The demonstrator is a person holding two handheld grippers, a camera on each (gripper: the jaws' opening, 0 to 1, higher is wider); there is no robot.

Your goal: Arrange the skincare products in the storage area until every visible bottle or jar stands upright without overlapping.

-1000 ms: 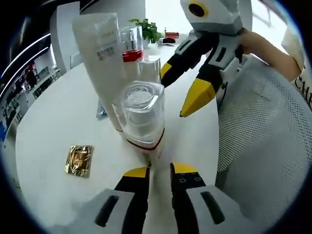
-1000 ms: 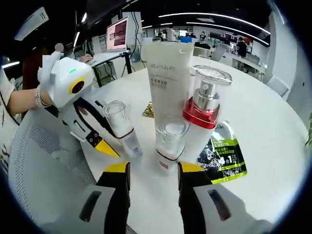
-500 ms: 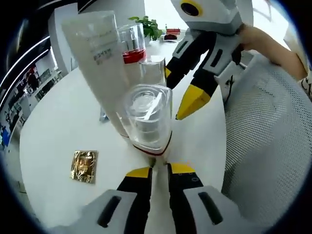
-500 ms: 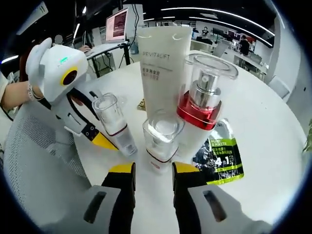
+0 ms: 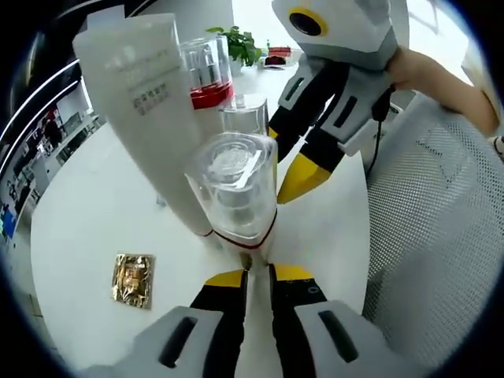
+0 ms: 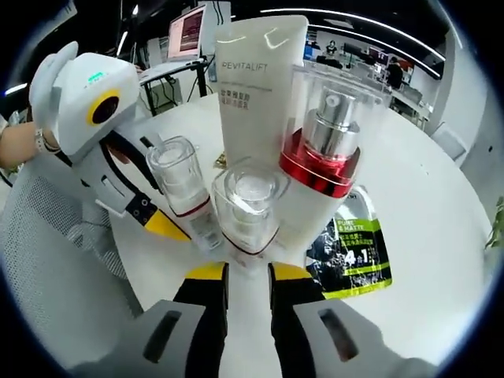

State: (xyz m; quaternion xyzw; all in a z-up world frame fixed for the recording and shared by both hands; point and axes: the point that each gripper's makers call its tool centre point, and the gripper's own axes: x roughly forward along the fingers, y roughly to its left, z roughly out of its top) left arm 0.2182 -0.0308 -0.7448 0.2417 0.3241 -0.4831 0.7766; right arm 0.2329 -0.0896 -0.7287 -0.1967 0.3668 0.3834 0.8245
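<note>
Round white table, seen along both grippers. Four products are standing upright near its edge: one white tube, one red-collared pump bottle, and two small clear-capped bottles, one before the left gripper and one before the right gripper. Two flat sachets are lying on the table: one green, one gold. Each gripper is closing narrowly on its small bottle's base; a firm grip cannot be confirmed. Judged step: spacing the crowded bottles; next, easing them apart without tipping.
</note>
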